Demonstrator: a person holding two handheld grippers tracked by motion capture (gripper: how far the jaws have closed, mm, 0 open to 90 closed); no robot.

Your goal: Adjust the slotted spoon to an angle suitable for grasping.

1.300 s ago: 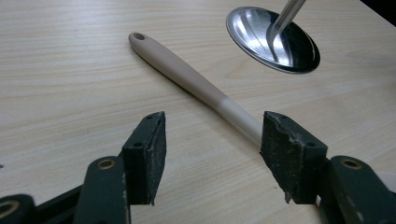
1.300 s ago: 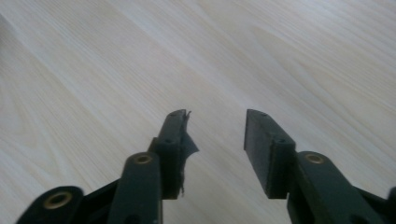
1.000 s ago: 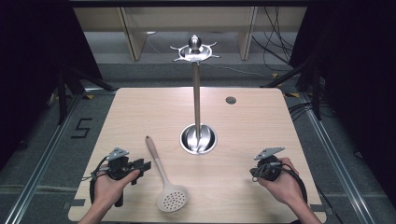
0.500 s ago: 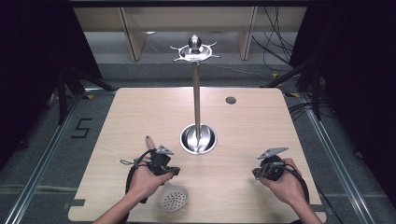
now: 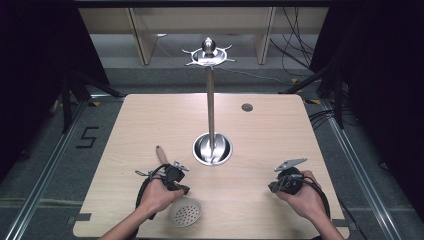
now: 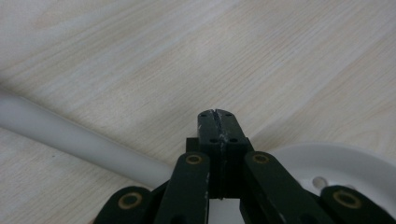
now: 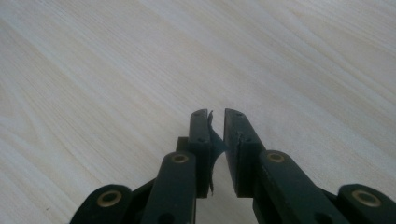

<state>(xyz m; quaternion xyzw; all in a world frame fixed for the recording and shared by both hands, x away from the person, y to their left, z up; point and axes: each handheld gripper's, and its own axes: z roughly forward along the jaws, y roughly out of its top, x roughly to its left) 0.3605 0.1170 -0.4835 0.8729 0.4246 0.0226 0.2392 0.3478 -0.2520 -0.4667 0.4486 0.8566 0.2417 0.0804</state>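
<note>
Since the earlier frame, your left hand has travelled from the left edge of the table toward the middle, and your left gripper (image 5: 184, 189) now sits over the slotted spoon (image 5: 184, 212), where the handle meets the round head. On the way its jaws have been closing. In the left gripper view they are pressed fully together, tip against tip, and nothing is between them: the pale handle (image 6: 70, 137) passes behind and to the left of the jaws, and the white perforated head (image 6: 336, 163) lies at the lower right. So this gripper is closed but empty, above the spoon and not around it.

Your right hand has kept its place near the right front corner. The jaws of your right gripper (image 5: 272, 187) have just been opening a little. In the right gripper view a narrow gap stands between them, with nothing inside it, and bare wood lies below.

The spoon lies flat on the wooden table (image 5: 280, 130), in the front left part, its wooden handle end (image 5: 161, 151) pointing away from you and its head close to the front edge. The metal stand (image 5: 211, 100) rises from its round base (image 5: 212, 148) in the middle of the table, just beyond the spoon handle and apart from it.
</note>
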